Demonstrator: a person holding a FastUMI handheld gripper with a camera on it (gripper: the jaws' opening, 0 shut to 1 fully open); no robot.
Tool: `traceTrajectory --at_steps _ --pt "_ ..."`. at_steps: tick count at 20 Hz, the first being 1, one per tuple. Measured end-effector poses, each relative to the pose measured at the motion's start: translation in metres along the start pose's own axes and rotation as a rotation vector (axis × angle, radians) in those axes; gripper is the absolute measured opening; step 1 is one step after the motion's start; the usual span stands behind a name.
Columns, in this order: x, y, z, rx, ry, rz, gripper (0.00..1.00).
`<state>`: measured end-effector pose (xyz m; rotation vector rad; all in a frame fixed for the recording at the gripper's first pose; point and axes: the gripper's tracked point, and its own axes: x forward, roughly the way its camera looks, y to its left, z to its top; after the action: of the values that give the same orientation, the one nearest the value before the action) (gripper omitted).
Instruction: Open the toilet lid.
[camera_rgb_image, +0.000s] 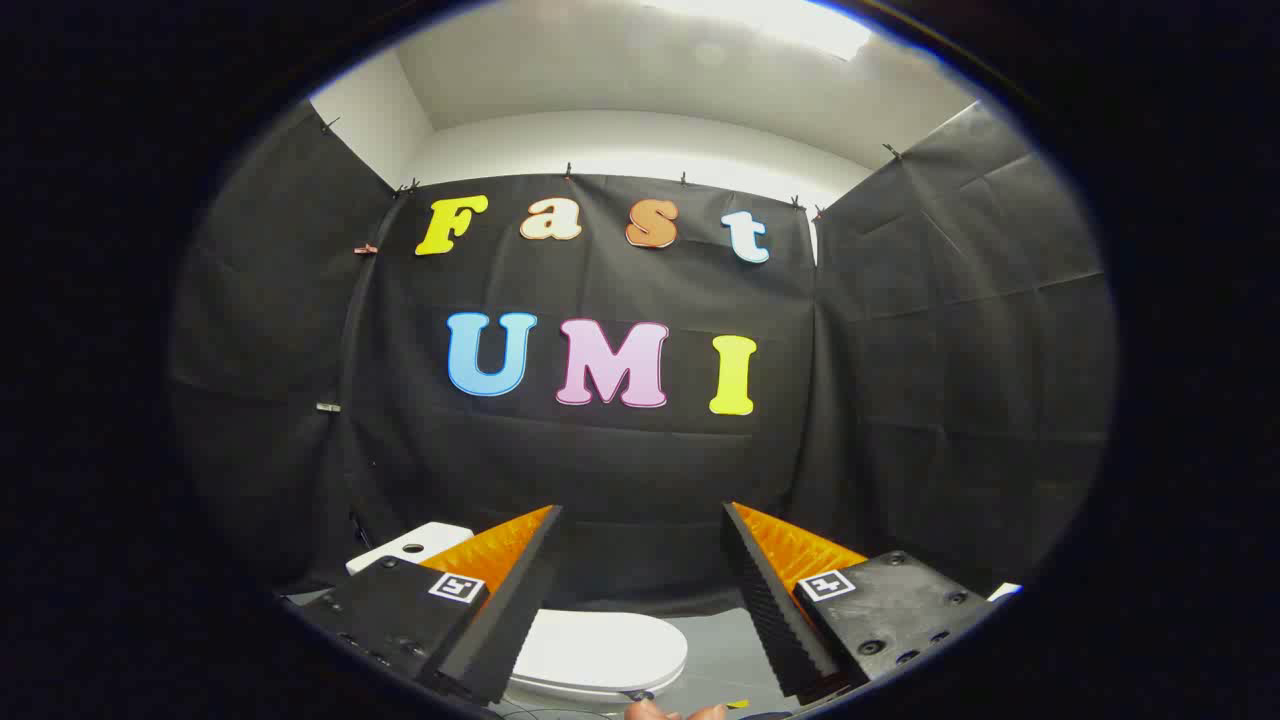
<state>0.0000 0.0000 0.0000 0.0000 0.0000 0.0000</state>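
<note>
The tongs (640, 560) are wide open and hold nothing. The white toilet lid (600, 650) lies shut, low between the fingers. The tongs might slip off its smooth edge.

The left finger (510, 590) is covering the near-left part of the toilet lid (600, 650), and the lid's front edge is running out of view below. The cistern (415, 545) is showing just one corner behind that finger. A hand (675, 712) (barely a few fingertips) is getting cut off beneath the lid.
</note>
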Motion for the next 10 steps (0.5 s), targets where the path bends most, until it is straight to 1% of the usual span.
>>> traceTrajectory --at_steps 6,10 --pt "-0.0009 0.0087 0.0018 -0.008 -0.008 0.021 0.98" --pt "-0.0002 0.005 0.0045 0.022 -0.018 0.008 0.98"
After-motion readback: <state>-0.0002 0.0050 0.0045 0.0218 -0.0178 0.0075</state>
